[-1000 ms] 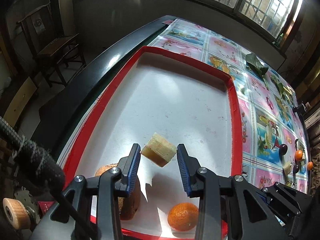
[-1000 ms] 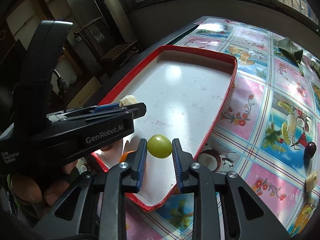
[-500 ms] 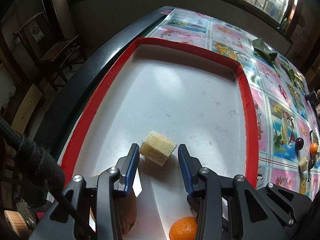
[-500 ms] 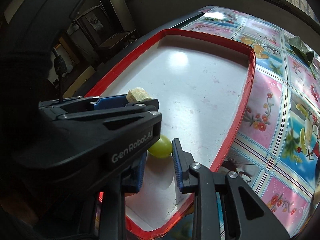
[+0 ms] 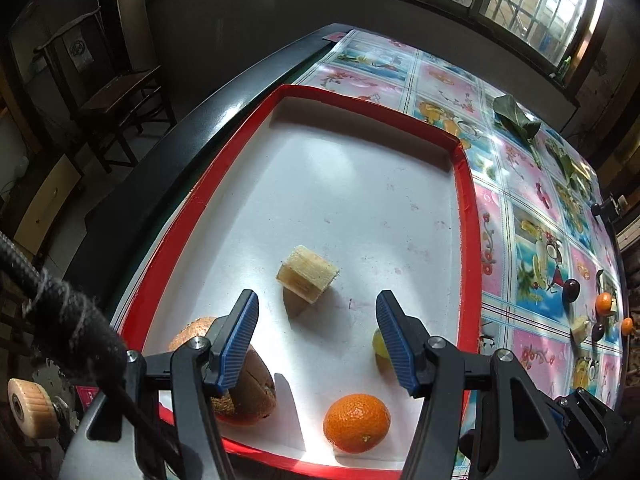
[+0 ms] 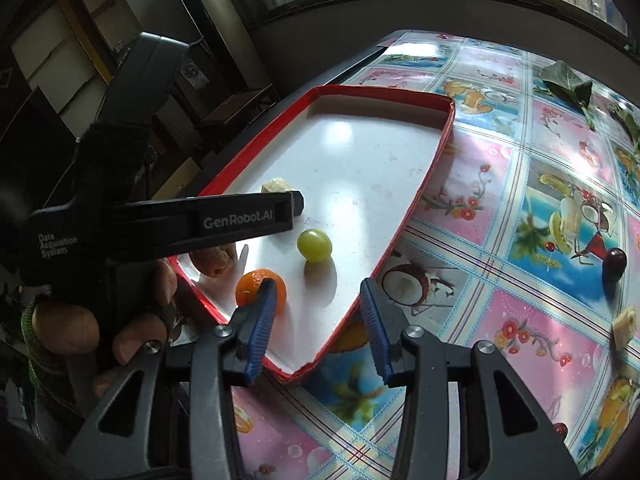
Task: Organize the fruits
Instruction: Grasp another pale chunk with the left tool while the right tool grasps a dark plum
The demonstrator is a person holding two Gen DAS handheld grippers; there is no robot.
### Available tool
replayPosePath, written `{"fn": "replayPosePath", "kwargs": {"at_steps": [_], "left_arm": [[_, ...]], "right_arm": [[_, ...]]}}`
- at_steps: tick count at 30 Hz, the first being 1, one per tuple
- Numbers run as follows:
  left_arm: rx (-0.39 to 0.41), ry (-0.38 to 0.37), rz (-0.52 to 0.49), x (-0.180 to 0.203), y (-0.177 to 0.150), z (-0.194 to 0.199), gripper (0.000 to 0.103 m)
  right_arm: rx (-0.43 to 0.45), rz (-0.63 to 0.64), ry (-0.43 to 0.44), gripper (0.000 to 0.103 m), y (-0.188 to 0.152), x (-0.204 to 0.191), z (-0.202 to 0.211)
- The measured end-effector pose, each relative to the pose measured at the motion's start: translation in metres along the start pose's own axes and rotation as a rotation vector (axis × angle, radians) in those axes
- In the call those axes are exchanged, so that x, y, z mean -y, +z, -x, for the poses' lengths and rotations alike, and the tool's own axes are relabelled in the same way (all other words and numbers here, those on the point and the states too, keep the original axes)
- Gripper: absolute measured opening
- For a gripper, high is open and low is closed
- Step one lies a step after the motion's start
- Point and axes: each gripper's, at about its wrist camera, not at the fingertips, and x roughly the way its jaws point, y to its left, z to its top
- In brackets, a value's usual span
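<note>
A red-rimmed white tray (image 5: 466,200) (image 6: 432,168) holds a pale sugarcane chunk (image 5: 307,276) (image 6: 276,185), a tangerine (image 5: 357,423) (image 6: 260,292), a brown kiwi (image 5: 244,384) (image 6: 212,262) and a green grape (image 6: 314,244), partly hidden behind a finger in the left wrist view (image 5: 378,345). My left gripper (image 5: 318,336) is open and empty, just behind the chunk. My right gripper (image 6: 318,320) is open and empty, just behind the grape, over the tray's near corner.
On the fruit-print tablecloth to the right lie dark plums (image 5: 571,290) (image 6: 615,264), small tangerines (image 5: 605,303), a sugarcane piece (image 6: 625,326) and green leaves (image 5: 516,120) (image 6: 568,84). A wooden chair (image 5: 120,88) stands beyond the table's left edge.
Both grippers opened. The left let go of the sugarcane chunk, which now rests on the tray. The right released the grape onto the tray and drew back slightly.
</note>
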Motion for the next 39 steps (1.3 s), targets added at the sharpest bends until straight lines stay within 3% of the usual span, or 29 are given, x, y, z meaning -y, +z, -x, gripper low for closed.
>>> {"fn": "replayPosePath", "kwargs": {"at_steps": [7, 12, 17, 23, 32, 39], "left_arm": [[0.053, -0.098, -0.024, 0.026, -0.017, 0.034, 0.061], [0.046, -0.178, -0.128, 0.067, -0.039, 0.044, 0.062], [0.005, -0.212, -0.233, 0.106, -0.059, 0.04, 0.062], [-0.037, -0.223, -0.297, 0.128, -0.08, 0.038, 0.062], [-0.059, -0.216, -0.328, 0.147, -0.082, 0.033, 0.062], [-0.07, -0.273, -0.369, 0.179, -0.076, 0.029, 0.062]], "right_arm": [[0.077, -0.117, -0.059, 0.046, -0.042, 0.053, 0.062], [0.08, -0.266, -0.137, 0.045, -0.085, 0.108, 0.09], [0.085, -0.357, -0.181, 0.045, -0.109, 0.14, 0.107], [0.099, -0.378, -0.186, 0.045, -0.118, 0.152, 0.115], [0.107, -0.402, -0.183, 0.045, -0.12, 0.166, 0.115], [0.137, -0.443, -0.257, 0.045, -0.12, 0.194, 0.125]]}}
